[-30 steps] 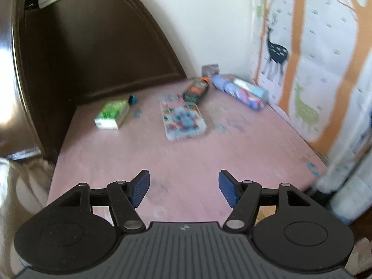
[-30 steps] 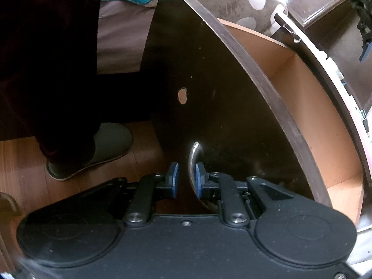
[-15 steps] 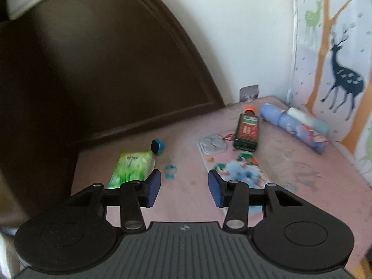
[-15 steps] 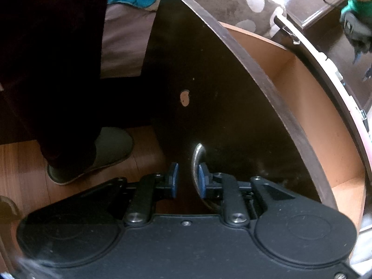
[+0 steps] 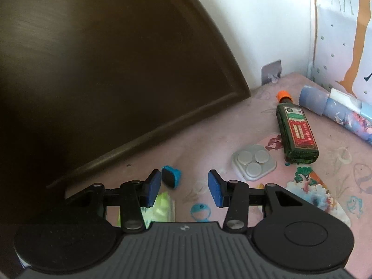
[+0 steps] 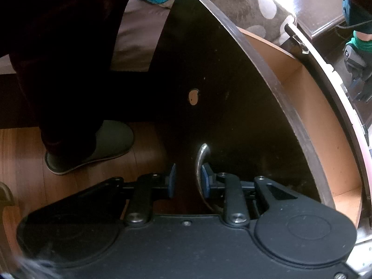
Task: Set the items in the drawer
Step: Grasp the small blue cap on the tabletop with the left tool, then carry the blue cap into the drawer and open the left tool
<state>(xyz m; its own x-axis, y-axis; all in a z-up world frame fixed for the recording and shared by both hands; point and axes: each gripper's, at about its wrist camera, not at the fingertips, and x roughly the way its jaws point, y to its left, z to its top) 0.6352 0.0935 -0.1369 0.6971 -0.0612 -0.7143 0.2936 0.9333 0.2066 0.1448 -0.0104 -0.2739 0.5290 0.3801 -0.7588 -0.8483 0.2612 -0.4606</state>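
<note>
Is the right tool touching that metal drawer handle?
Touching. The right wrist view shows the handle lying against one pad of the right tool, while a gap separates it from the other pad.

The left wrist view is taken from low over the pink tabletop (image 5: pixel 209 125), facing forward and slightly down toward the dark headboard (image 5: pixel 104 69) and the white wall (image 5: pixel 267 23) at the far right; the near items are seen close up. The right wrist view is aimed steeply downward, close against the dark drawer front (image 6: pixel 220 93), with the wooden floor (image 6: pixel 23 162) at the left and the drawer's interior (image 6: pixel 320 121) at the right. No part of the scene is clearly shared by the two views.
</note>
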